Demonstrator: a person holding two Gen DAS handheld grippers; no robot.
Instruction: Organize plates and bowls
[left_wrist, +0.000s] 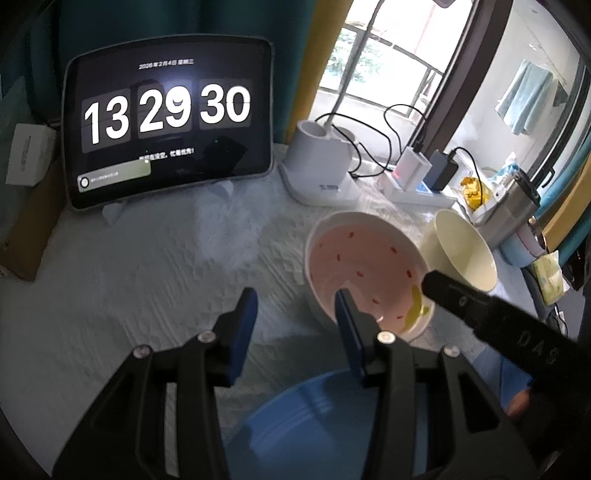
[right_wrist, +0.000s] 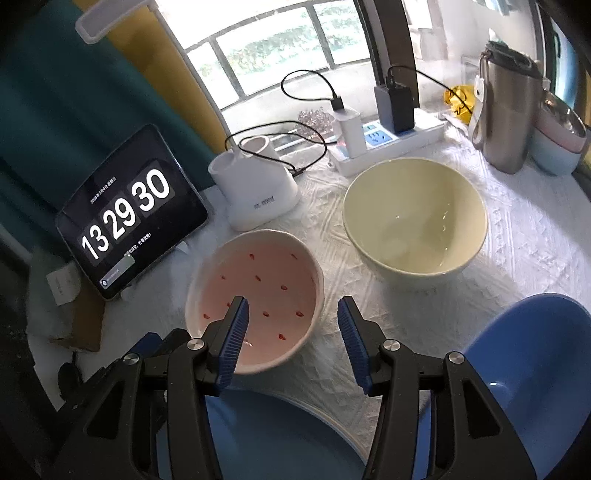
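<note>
Over the worktop (right_wrist: 517, 236) both tools, left (left_wrist: 295, 317) and right (right_wrist: 293, 317), gape empty; pink bowl (right_wrist: 258, 291) risks tipping if pinched off-centre.

A pink-lined white ceramic bowl with red flecks (right_wrist: 255, 299), a plain cream ceramic bowl (right_wrist: 415, 216) and a blue plastic plate (right_wrist: 273, 435) on a white embossed tablecloth (right_wrist: 517, 236).
</note>
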